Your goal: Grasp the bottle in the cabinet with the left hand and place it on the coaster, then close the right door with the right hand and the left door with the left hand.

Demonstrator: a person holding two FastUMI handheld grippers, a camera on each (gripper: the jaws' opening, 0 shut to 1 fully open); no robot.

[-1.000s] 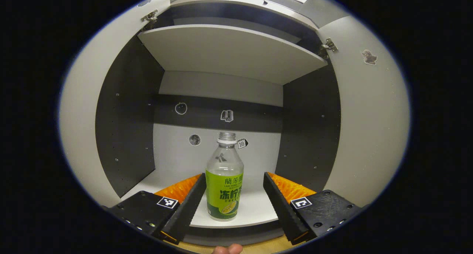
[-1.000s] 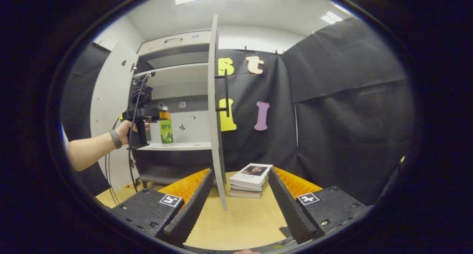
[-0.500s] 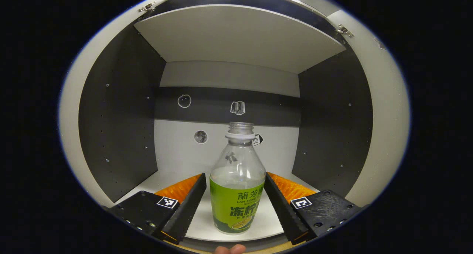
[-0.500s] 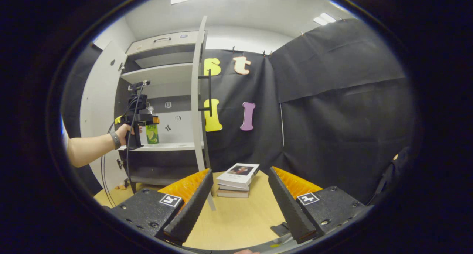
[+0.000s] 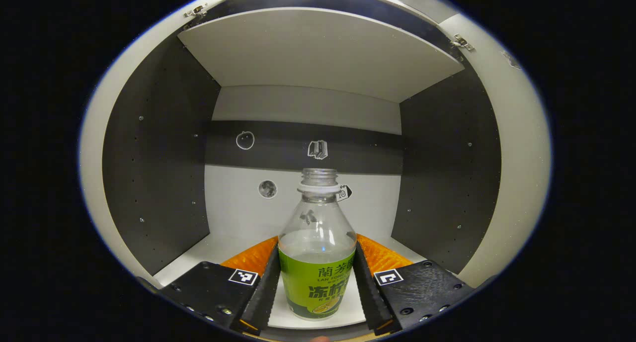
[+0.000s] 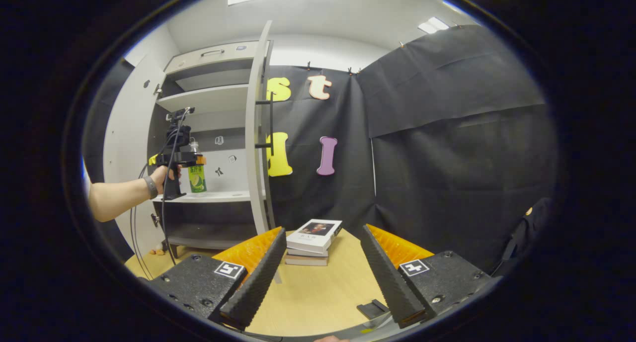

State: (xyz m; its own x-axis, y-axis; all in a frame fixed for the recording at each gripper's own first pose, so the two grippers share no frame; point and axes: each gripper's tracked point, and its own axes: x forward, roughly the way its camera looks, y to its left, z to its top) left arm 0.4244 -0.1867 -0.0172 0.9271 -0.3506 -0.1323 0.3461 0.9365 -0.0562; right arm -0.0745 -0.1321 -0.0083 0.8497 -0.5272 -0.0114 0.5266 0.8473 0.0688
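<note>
Both fingers of left gripper (image 5: 317,282) clamp bottle (image 5: 317,262) at label, bottle upright on cabinet shelf (image 5: 198,255). Right gripper (image 6: 320,267) wide apart, empty, over table (image 6: 318,297). Risk: uncapped bottle tilting, spilling; smooth label slipping on lift.

The bottle (image 5: 316,247) is clear, glossy plastic with a shiny printed wrap. Cabinet shelf (image 5: 318,53) and doors look matt laminate — hinges (image 5: 459,42) bare metal. The table (image 6: 318,297) shows smooth pale wood; the books (image 6: 314,235) carry glossy paper covers.
</note>
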